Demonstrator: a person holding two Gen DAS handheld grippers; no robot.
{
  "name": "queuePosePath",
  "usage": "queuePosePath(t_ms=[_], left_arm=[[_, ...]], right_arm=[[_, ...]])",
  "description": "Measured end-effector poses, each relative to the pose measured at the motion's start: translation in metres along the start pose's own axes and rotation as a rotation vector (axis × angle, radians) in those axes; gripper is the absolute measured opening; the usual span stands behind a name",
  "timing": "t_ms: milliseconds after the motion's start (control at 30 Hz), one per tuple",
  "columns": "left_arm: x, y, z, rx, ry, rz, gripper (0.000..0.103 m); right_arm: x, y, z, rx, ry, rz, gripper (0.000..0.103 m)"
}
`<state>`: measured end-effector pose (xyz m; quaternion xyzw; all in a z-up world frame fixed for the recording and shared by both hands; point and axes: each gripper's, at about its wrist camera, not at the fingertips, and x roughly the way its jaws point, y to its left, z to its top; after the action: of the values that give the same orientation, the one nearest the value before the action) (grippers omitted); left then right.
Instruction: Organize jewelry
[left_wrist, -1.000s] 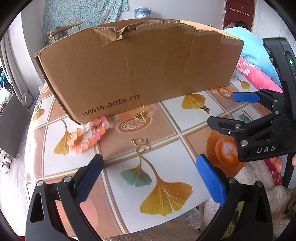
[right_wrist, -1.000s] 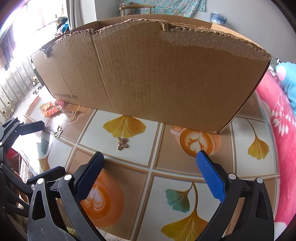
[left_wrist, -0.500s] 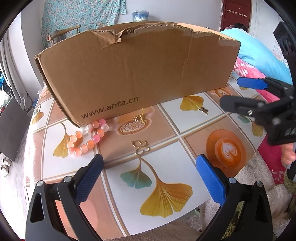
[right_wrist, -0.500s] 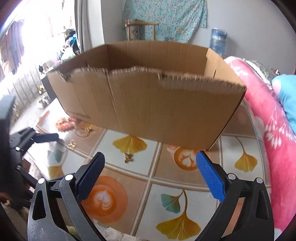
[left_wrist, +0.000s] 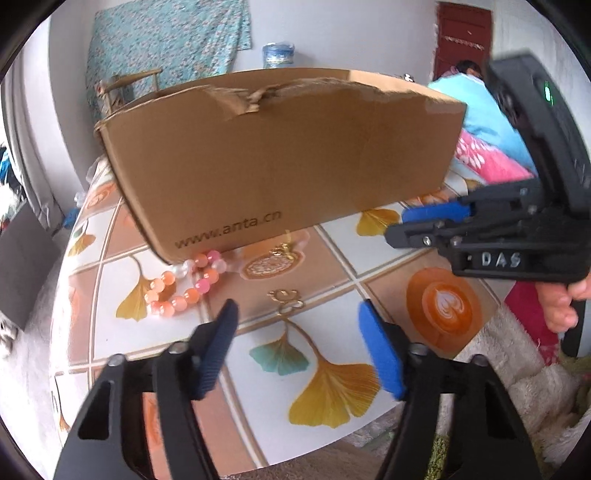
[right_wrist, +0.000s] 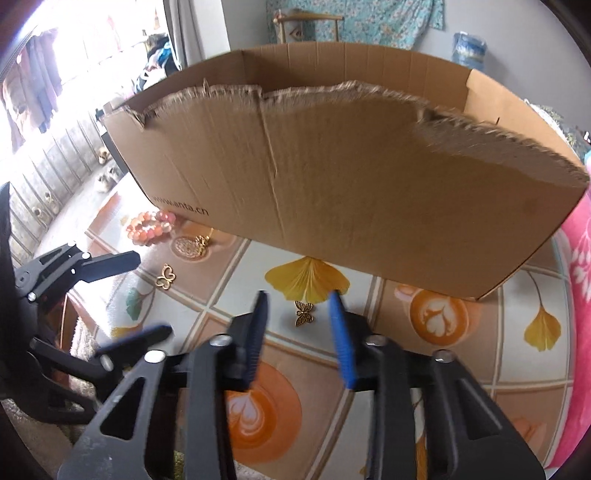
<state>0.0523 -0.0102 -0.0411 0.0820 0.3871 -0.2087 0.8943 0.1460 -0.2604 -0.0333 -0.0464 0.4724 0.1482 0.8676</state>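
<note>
Closing, both left gripper (left_wrist: 295, 321) and right gripper (right_wrist: 299, 317), nothing between; box (right_wrist: 351, 199) interior only in right view; butterfly charm (right_wrist: 304, 313) golden, mid-table.

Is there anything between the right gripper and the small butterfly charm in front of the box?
Nothing visible does. The butterfly charm lies on bare table just beyond the right gripper, whose jaws are closing with nothing between them. The cardboard box stands behind it.
</note>
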Motion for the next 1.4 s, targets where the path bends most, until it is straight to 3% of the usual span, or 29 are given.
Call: queuePosePath(t_ms=[133, 267, 367, 500, 667, 900, 1000, 1400], left_arm=[[-0.005, 0.011, 0.001, -0.036, -0.004, -0.030, 0.051], [-0.005, 0.012, 0.005, -0.036, 0.001, -0.052, 0.050], [-0.003, 0.007, 0.008, -0.026, 0.009, -0.057, 0.050], [0.004, 0.004, 0.011, -0.026, 0.036, -0.067, 0.050], [0.012, 0.004, 0.016, -0.037, 0.077, -0.017, 0.049], [0.015, 0.007, 0.020, -0.051, 0.117, 0.056, 0.020], [0.016, 0.007, 0.024, -0.048, 0.145, 0.072, 0.015], [0.026, 0.006, 0.040, -0.064, 0.206, 0.076, 0.015]], right_arm=[[0.000, 0.005, 0.000, -0.019, 0.021, -0.031, 0.019], [0.002, 0.010, 0.002, -0.011, 0.028, -0.027, 0.007], [0.002, 0.008, 0.002, -0.006, 0.028, -0.020, 0.005], [0.001, 0.000, 0.001, 0.033, 0.020, 0.013, 0.005], [-0.008, -0.022, 0.000, 0.058, 0.003, 0.040, 0.005], [-0.010, -0.035, -0.007, 0.069, -0.020, 0.058, 0.005], [-0.016, -0.044, -0.014, 0.075, -0.028, 0.066, 0.005], [-0.016, -0.048, -0.023, 0.094, -0.042, 0.096, 0.005]])
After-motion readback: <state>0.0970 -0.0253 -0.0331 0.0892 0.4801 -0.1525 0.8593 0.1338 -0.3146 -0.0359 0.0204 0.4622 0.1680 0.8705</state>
